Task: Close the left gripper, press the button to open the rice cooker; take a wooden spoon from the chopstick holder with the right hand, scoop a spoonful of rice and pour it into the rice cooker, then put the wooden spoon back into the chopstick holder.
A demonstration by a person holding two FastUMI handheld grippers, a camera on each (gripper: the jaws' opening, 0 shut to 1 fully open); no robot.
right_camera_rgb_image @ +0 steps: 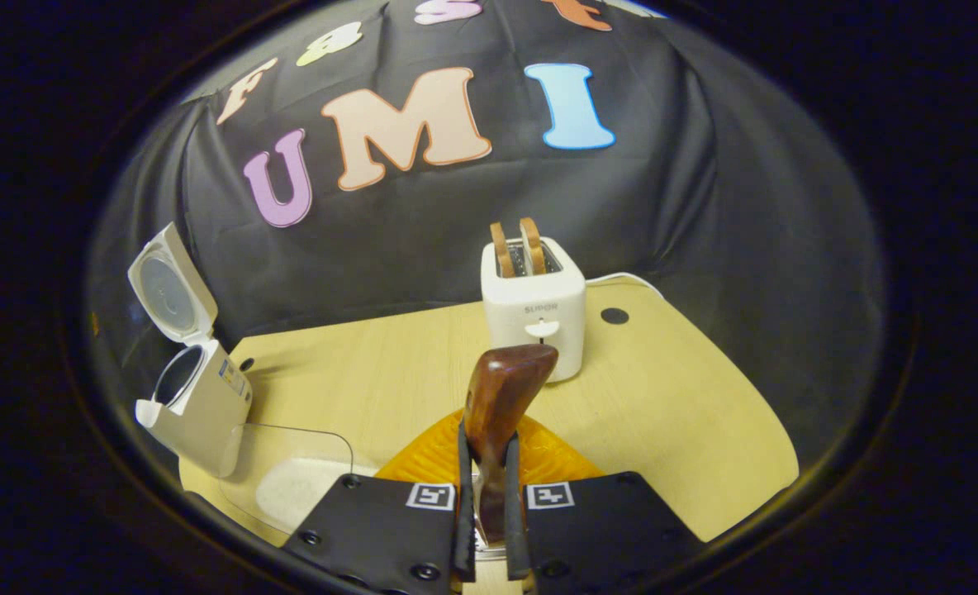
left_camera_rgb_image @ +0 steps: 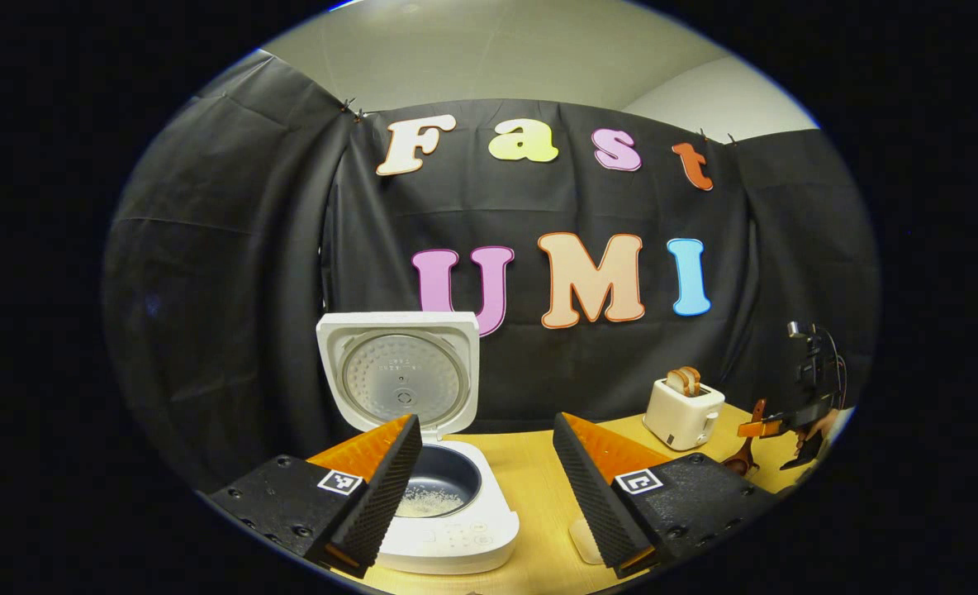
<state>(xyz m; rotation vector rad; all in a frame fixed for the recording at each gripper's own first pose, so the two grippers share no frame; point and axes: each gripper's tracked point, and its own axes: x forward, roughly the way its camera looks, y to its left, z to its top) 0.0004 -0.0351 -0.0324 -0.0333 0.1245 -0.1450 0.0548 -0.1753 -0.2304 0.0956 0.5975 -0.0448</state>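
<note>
With rice already in the open rice cooker (left_camera_rgb_image: 443, 504), the left gripper (left_camera_rgb_image: 485, 475) hangs spread beside it, while the right gripper (right_camera_rgb_image: 489, 504), near the toaster (right_camera_rgb_image: 533, 306), clamps the wooden spoon (right_camera_rgb_image: 501, 405), probably to return it.

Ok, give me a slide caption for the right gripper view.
Right gripper shut on wooden spoon, with toaster ahead and open rice cooker at left.
</note>
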